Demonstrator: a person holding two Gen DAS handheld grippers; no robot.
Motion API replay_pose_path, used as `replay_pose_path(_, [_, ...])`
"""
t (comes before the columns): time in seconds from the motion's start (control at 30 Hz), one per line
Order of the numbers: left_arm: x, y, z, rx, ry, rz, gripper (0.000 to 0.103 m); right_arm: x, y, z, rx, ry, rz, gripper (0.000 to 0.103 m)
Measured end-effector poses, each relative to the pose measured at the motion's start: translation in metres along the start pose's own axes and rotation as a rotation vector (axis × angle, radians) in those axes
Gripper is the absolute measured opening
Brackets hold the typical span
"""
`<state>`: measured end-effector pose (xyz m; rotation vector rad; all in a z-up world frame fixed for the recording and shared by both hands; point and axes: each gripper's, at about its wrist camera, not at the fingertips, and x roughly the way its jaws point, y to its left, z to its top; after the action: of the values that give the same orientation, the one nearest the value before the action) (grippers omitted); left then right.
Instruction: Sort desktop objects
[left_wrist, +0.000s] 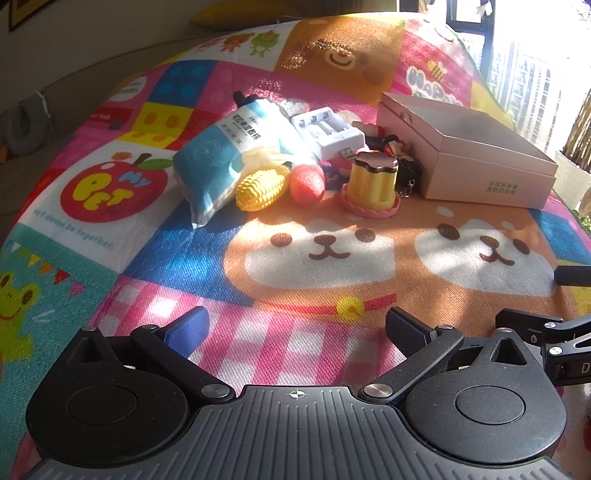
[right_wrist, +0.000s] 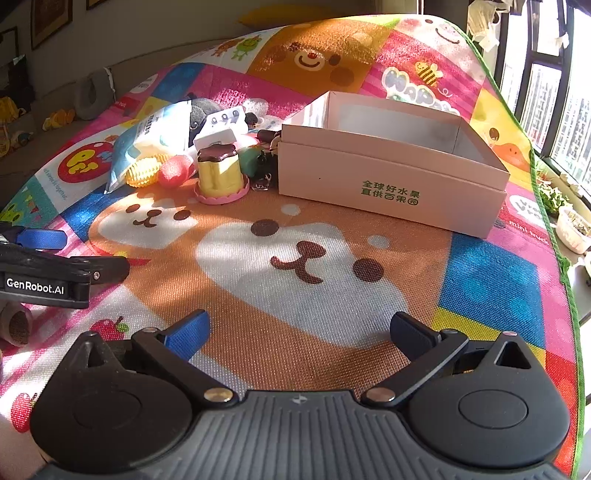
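A pile of objects lies on the cartoon mat: a blue-white wipes pack (left_wrist: 221, 155) (right_wrist: 147, 140), a yellow toy corn (left_wrist: 262, 188) (right_wrist: 144, 171), a red toy fruit (left_wrist: 307, 183) (right_wrist: 174, 171), a yellow pudding toy (left_wrist: 373, 182) (right_wrist: 221, 173), a white battery charger (left_wrist: 328, 133) (right_wrist: 221, 129) and small dark keychains (left_wrist: 406, 170) (right_wrist: 264, 166). An open, empty pink box (left_wrist: 469, 162) (right_wrist: 391, 184) stands right of the pile. My left gripper (left_wrist: 295, 328) is open and empty, short of the pile. My right gripper (right_wrist: 299, 332) is open and empty, short of the box.
The left gripper also shows at the left edge of the right wrist view (right_wrist: 44, 258). The mat (right_wrist: 295, 258) ends at a green edge on the right, with a window sill and small pots (right_wrist: 569, 221) beyond. A sofa with cushions is behind.
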<state>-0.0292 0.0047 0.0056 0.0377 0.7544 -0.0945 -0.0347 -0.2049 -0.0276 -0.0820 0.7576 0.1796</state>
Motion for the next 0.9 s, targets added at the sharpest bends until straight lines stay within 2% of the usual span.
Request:
replay_pose_path(0.4, [-0.002,0.002,-0.002,-0.008,-0.023,-0.003,0.103,0.001,0.0,0.001,0.009,0.002,0.001,0.103])
replay_pose_path(0.47, [-0.004,0.008,0.001,-0.039,-0.027,-0.002,0.103,0.001,0.0,0.001,0.007,0.002,0.003,0.103])
replay_pose_path(0.6, [-0.017,0.033,0.014,-0.119,-0.126,0.051,0.103,0.002,0.0,0.008,-0.037,0.009,0.065,0.103])
replay_pose_path(0.73, [-0.019,0.054,0.03,-0.166,-0.174,0.096,0.103,0.0,0.015,0.028,-0.107,-0.091,0.067,0.102])
replay_pose_path(0.8, [-0.02,0.061,0.035,-0.185,-0.183,0.091,0.103,0.006,0.03,0.044,-0.159,-0.144,0.069,0.092])
replay_pose_path(0.87, [-0.021,0.065,0.037,-0.192,-0.193,0.08,0.103,0.018,0.045,0.059,-0.205,-0.16,0.073,0.069])
replay_pose_path(0.9, [-0.022,0.065,0.037,-0.193,-0.198,0.078,0.103,0.026,0.053,0.066,-0.219,-0.161,0.079,0.066])
